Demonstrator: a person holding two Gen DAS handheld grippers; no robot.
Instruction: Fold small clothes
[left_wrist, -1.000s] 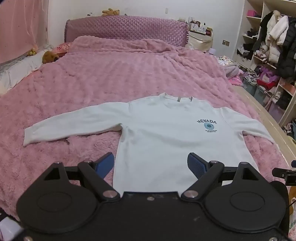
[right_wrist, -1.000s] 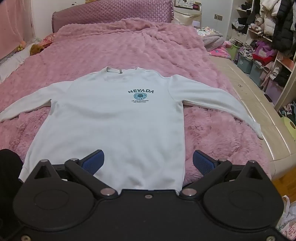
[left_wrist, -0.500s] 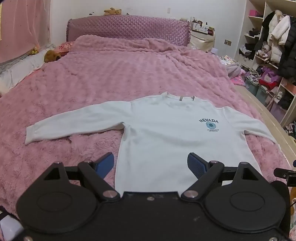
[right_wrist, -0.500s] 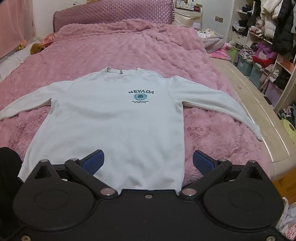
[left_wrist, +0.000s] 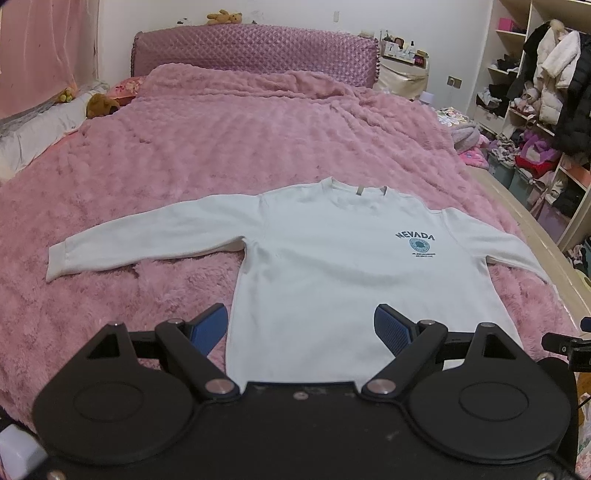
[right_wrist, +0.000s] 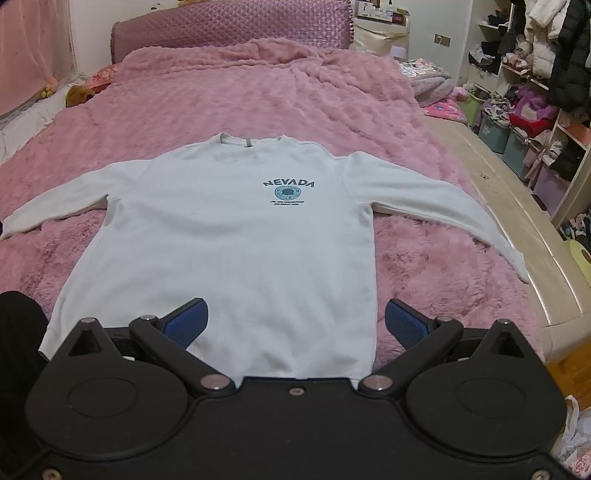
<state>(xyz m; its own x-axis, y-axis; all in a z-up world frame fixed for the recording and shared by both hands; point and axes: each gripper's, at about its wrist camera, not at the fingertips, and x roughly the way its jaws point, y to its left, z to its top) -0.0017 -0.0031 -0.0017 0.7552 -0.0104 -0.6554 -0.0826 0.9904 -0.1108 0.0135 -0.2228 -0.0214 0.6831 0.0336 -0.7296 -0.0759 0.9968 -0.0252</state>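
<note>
Currently, step: folding not yet begun.
Sweatshirt (right_wrist: 236, 236): lay flat on pink blanket (left_wrist: 258, 129), sleeves spread.
Left gripper (left_wrist: 301, 325), right gripper (right_wrist: 293, 319): jaws spread, empty.
Next: probably pinch a sleeve cuff.

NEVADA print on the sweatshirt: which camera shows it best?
The right wrist view: the NEVADA print sits near centre, large and readable. The left wrist view shows it smaller, off to the right, on the same sweatshirt.
</note>
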